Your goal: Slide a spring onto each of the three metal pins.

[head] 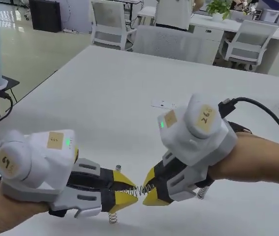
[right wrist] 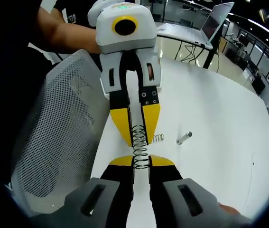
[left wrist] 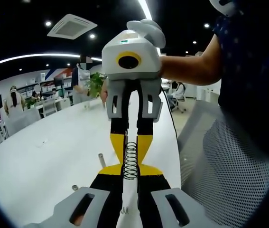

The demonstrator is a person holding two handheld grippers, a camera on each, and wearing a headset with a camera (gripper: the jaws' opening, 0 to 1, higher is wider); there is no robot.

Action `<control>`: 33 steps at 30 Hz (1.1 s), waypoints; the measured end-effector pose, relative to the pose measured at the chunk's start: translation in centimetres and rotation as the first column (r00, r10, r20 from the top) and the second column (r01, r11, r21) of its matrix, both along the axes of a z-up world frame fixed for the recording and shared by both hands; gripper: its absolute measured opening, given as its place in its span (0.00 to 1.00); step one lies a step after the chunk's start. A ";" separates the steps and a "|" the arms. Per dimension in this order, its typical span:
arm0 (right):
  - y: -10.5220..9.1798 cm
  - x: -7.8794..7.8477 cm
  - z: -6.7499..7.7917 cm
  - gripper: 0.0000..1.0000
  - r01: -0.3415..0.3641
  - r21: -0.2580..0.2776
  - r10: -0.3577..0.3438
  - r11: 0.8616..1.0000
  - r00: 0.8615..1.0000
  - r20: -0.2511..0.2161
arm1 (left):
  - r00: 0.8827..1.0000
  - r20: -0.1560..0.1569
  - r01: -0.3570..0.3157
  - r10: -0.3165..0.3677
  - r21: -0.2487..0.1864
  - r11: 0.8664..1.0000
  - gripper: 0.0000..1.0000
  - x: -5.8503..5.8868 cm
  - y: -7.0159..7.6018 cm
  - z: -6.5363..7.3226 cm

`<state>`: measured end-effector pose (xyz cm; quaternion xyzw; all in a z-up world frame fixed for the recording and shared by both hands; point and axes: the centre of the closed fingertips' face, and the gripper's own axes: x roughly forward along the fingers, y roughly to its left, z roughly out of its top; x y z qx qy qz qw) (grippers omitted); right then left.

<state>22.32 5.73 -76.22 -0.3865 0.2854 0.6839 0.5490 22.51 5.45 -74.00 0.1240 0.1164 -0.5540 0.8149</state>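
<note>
left gripper (head: 126,190): fingers pressed in on one end of the spring (head: 139,190), pinching it
right gripper (head: 149,190): faced the left one tip to tip, fingers closed on the spring's other end
spring: held level between the two pairs of yellow fingertips, clear of the white table (head: 129,98)
loose spring (head: 112,217): on the table just under the left fingers, not touching them
second loose spring (head: 201,192): on the table behind the right fingers, partly under that gripper's body
metal pin (right wrist: 184,137): lay on the table off to one side of the left fingers, apart from both grippers
right sticker (head: 206,116): round, on top of the right gripper, handwritten, looked like "26" turned sideways
left sticker (head: 6,163): round, on the back of the left gripper, two handwritten digits, could not read for sure
brands: none readable
</note>
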 end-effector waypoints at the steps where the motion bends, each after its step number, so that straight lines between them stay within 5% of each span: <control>1: 0.0 0.0 0.1 0.09 0.001 0.001 -0.001 1.000 1.000 -0.001 | 1.000 0.000 0.001 -0.001 -0.002 1.000 0.02 0.0 0.0 0.0; 15: 0.9 -0.7 2.5 0.09 0.010 0.035 -0.010 0.999 1.000 -0.001 | 1.000 -0.004 0.011 -0.011 0.002 1.000 0.03 0.1 -0.4 -0.1; 33: 1.6 -1.2 3.0 0.08 -0.038 -0.033 0.039 0.999 0.999 0.025 | 0.999 -0.011 0.033 -0.033 -0.009 0.999 0.03 -0.1 -0.8 -0.2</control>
